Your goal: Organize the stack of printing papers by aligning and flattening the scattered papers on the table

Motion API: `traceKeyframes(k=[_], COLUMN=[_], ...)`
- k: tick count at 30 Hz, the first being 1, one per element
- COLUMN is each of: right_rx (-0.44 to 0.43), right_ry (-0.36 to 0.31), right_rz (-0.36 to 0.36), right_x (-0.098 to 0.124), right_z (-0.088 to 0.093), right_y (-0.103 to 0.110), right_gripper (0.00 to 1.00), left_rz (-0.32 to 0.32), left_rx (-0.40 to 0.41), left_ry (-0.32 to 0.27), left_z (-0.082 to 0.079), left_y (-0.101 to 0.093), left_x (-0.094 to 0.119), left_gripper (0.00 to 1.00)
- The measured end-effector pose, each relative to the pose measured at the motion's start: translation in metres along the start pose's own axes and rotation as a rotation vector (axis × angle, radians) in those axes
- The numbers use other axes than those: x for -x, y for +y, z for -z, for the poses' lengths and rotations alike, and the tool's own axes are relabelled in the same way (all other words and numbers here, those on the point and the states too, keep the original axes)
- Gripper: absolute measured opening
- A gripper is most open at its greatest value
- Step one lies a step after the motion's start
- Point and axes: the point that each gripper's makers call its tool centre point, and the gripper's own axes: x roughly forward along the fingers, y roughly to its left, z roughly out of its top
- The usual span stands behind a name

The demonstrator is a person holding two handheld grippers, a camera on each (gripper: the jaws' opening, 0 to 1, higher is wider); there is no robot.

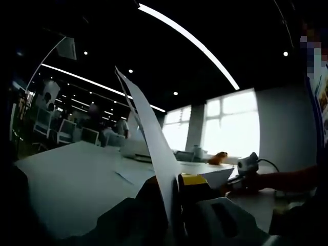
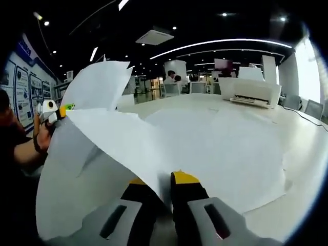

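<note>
A white paper sheet (image 1: pixel 148 123) stands edge-on between my left gripper's (image 1: pixel 171 187) jaws, which are shut on it. In the right gripper view the same sheet (image 2: pixel 118 133) curves up and to the left from my right gripper (image 2: pixel 160 187), whose yellow-tipped jaws are shut on its near edge. The left gripper (image 2: pixel 54 110) holds the sheet's far end, and more paper (image 2: pixel 97 84) rises behind it. Several loose sheets (image 2: pixel 225 148) lie flat and overlapping on the white table (image 2: pixel 307 148). The right gripper (image 1: pixel 248 165) appears at the right of the left gripper view, beyond a paper corner (image 1: pixel 218 177).
A white printer (image 2: pixel 253 89) stands at the back of the table, seen also as the printer (image 1: pixel 136 148) in the left gripper view. A small orange object (image 1: pixel 219 156) sits near the window. A person's hand (image 2: pixel 38 141) and arm are at the left.
</note>
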Motion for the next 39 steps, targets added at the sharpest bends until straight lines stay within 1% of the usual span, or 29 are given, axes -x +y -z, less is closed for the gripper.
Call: traceKeyframes(k=[3,5,7,10,11,14,15,16,20,25,26,28,30,31,34,37,39], right_rx=[-0.001,-0.018,-0.010,0.008,0.012,-0.059,-0.081,-0.090,-0.131,-0.185,-0.206,-0.251,-0.289,-0.304,-0.319,-0.332,-0.343], right_ry=[-0.007,-0.019,-0.034,-0.054,-0.080,-0.154,-0.170,-0.176,-0.238,-0.261,-0.272,-0.283,-0.313,-0.305,-0.310,-0.324,-0.343], right_rz=[0.004,0.004,0.010,0.016,0.019,0.007,0.002,0.000,-0.026,-0.089,-0.114,-0.207,-0.270,-0.288,-0.315,-0.354,-0.395], right_x=[0.000,0.001,0.002,0.005,0.008,0.016,0.018,0.020,0.029,0.036,0.038,0.045,0.051,0.054,0.058,0.063,0.067], right_z=[0.000,0.000,-0.001,-0.005,-0.009,-0.022,-0.024,-0.025,-0.035,-0.040,-0.043,-0.048,-0.054,-0.053,-0.053,-0.055,-0.059], right_y=[0.000,0.001,0.002,0.005,0.005,0.005,0.004,0.004,0.005,0.013,0.017,0.030,0.035,0.037,0.039,0.044,0.049], right_gripper=[0.05,0.05,0.05,0.00,0.00,0.00,0.00,0.00,0.00,0.00,0.00,0.00,0.00,0.00,0.00,0.00,0.00], left_rz=[-0.002,-0.002,-0.002,-0.002,-0.002,-0.001,0.000,0.000,0.000,0.000,-0.001,-0.001,-0.002,-0.003,-0.003,-0.003,-0.003], left_rx=[0.001,0.001,0.002,0.002,0.002,0.003,0.003,0.003,0.003,0.002,0.002,0.001,0.001,0.001,0.000,0.000,0.000], left_ry=[-0.002,-0.001,-0.002,-0.005,-0.005,-0.008,-0.008,-0.008,-0.009,-0.008,-0.008,-0.007,-0.004,-0.003,-0.001,0.000,-0.001], left_z=[0.000,0.000,0.000,-0.001,-0.001,-0.001,-0.001,-0.001,-0.001,-0.001,-0.001,-0.001,0.000,0.000,0.000,0.001,0.001], left_y=[0.001,0.001,0.001,0.001,0.001,0.001,0.001,0.001,0.001,0.001,0.001,0.001,0.001,0.001,0.000,0.000,0.000], left_x=[0.000,0.000,0.000,0.000,0.000,0.001,0.001,0.001,0.001,0.000,0.000,0.000,0.000,0.000,0.000,0.000,0.000], left_gripper=[0.09,0.09,0.09,0.09,0.09,0.09,0.09,0.09,0.09,0.09,0.09,0.09,0.09,0.09,0.09,0.09,0.09])
